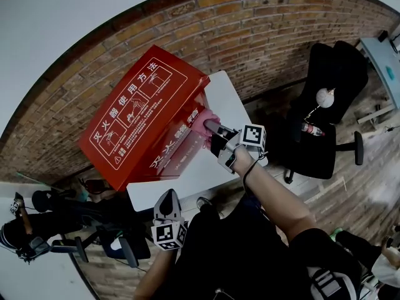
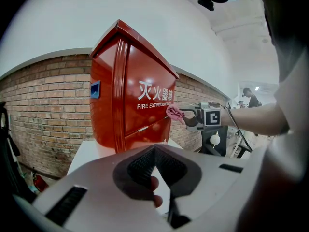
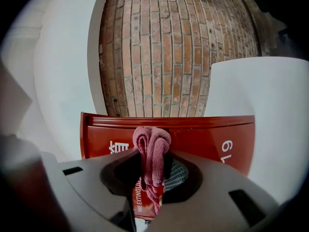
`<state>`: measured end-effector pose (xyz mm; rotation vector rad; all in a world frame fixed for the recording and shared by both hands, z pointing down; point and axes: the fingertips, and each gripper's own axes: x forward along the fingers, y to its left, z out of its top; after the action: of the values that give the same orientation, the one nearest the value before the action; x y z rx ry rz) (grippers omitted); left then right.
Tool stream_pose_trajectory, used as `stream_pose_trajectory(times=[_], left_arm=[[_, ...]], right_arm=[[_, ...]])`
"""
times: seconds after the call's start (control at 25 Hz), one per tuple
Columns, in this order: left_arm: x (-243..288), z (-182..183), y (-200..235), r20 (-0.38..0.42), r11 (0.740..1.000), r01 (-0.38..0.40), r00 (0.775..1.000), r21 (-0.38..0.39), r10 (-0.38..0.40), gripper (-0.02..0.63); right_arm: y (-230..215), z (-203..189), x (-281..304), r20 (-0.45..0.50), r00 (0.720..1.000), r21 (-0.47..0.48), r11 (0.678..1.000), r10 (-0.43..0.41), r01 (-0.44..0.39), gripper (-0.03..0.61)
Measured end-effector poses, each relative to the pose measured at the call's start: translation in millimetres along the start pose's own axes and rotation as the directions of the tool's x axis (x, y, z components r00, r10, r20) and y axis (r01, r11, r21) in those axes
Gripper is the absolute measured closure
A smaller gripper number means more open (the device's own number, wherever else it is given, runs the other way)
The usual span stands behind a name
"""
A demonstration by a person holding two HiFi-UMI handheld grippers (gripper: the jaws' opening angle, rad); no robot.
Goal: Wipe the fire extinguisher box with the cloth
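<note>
A red fire extinguisher box (image 1: 144, 114) stands upright on a white table (image 1: 187, 175) against a brick wall. Its sloped lid carries white instruction panels, and its front door carries white lettering.

The right gripper (image 1: 211, 127) reaches out to that front door. Its jaws are clamped on a bunched pink cloth (image 1: 203, 122). The wad sticks out past the tips, and a loose tail hangs back between the pads. In the right gripper view the box fills the space straight ahead of the jaws, so the cloth meets the door head-on. From the left gripper view the wad sits at the door's outer edge, level with the lettering. It looks to be touching the metal, though contact cannot be confirmed.

The left gripper (image 1: 167, 200) is held low, close to the person's body and well apart from the box. Its jaws are closed tip to tip with nothing between them.

The box is taller than it is wide, so its long axis runs up and down. Most of the door lies beside and below the cloth. The right gripper is much the nearer, and the wiping likely falls to it, with strokes across or down the door.
</note>
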<state>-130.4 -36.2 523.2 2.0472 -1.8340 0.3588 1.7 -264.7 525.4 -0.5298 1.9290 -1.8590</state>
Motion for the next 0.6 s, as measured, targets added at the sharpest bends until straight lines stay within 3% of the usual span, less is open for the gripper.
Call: stream_pose_trajectory(times=[0.6], left_arm=[[-1.1,-6.2,3.7,-0.018,1.000,-0.011,1.000,-0.011,0.011,0.586]], right_arm=[[-27.0,-0.6,1.6,-0.025,0.999,-0.025,0.999,-0.029,0.029,0.471]])
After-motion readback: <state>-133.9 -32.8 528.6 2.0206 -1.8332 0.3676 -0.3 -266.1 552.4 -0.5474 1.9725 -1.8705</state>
